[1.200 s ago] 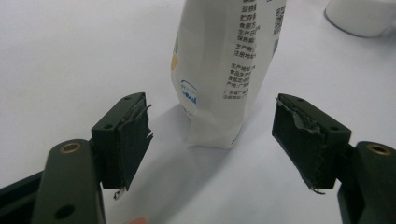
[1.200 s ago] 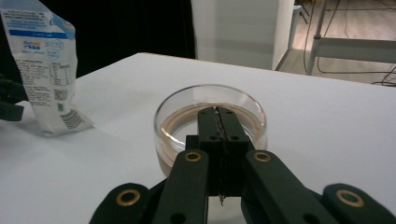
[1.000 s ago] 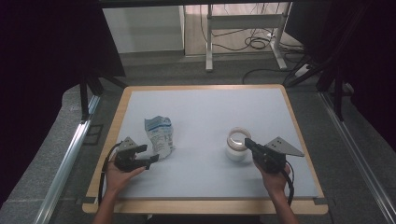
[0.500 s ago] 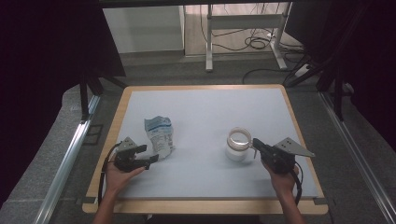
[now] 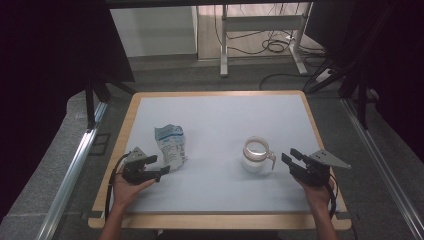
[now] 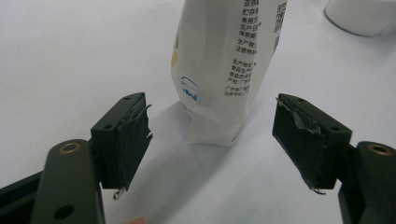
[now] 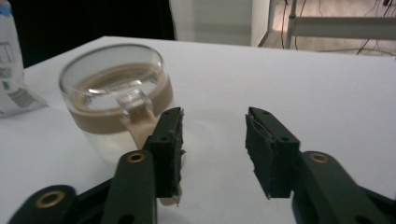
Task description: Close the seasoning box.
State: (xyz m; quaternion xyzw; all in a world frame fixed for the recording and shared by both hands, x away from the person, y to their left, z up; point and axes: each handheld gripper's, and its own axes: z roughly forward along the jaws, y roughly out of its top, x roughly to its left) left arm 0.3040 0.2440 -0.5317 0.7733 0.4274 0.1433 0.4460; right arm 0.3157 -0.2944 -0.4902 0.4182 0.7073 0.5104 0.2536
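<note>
A white and blue printed bag [image 5: 170, 144] stands on the left half of the table [image 5: 225, 115]. My left gripper [image 5: 156, 167] is open just in front of the bag, and in the left gripper view the bag [image 6: 229, 65] stands slightly beyond the open gripper [image 6: 212, 135], untouched. A clear glass mug [image 5: 256, 154] with a tan band and handle sits right of centre. My right gripper [image 5: 290, 156] is open a short way to the right of the mug. In the right gripper view, the mug [image 7: 116, 100] and its handle [image 7: 140, 119] lie beside the left jaw of the open gripper [image 7: 213, 140].
The table has a pale surface and a wooden rim [image 5: 220, 220]. Dark curtains and metal rails [image 5: 75, 165] flank it. Cables and a desk frame [image 5: 260, 30] lie on the floor beyond the far edge.
My right gripper has drawn back to the right, away from the mug it was touching. The left gripper and the bag have stayed put.
</note>
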